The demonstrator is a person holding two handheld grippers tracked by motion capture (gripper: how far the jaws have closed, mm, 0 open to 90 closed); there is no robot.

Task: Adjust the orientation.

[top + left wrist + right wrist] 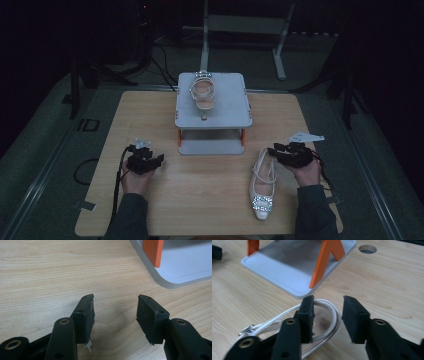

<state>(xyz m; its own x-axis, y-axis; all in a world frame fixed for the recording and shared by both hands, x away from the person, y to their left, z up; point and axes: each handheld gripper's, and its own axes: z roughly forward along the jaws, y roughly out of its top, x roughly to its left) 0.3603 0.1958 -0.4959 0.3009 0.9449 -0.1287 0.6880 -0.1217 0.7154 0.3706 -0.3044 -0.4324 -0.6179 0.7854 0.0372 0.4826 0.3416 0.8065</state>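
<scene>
Shoe (263, 186) on the table (200, 195), toe with its glittering buckle pointing back toward me, heel end toward the stand (212, 112). My right gripper (280, 150) sits at that heel end: in the right gripper view (327, 317) one jaw stands inside the shoe's back rim and the other outside it, so the white heel band (332, 315) runs between them. A gap shows on the outer side, and I cannot tell whether the inner pad touches the band; the jaws are not clenched on it. The thin ankle strap (272, 321) with its small metal buckle trails off to the left of that view.

My left gripper (156, 159) rests low over bare wood on the other side of the table, well apart from the shoe. In the left gripper view (115, 312) its jaws are spread wide with nothing between them, and a corner of the stand's grey base (180, 270) and an orange leg (153, 251) lie just ahead.

A second shoe (202, 92), a strappy sandal, lies on the stand's top shelf, toe toward me.
</scene>
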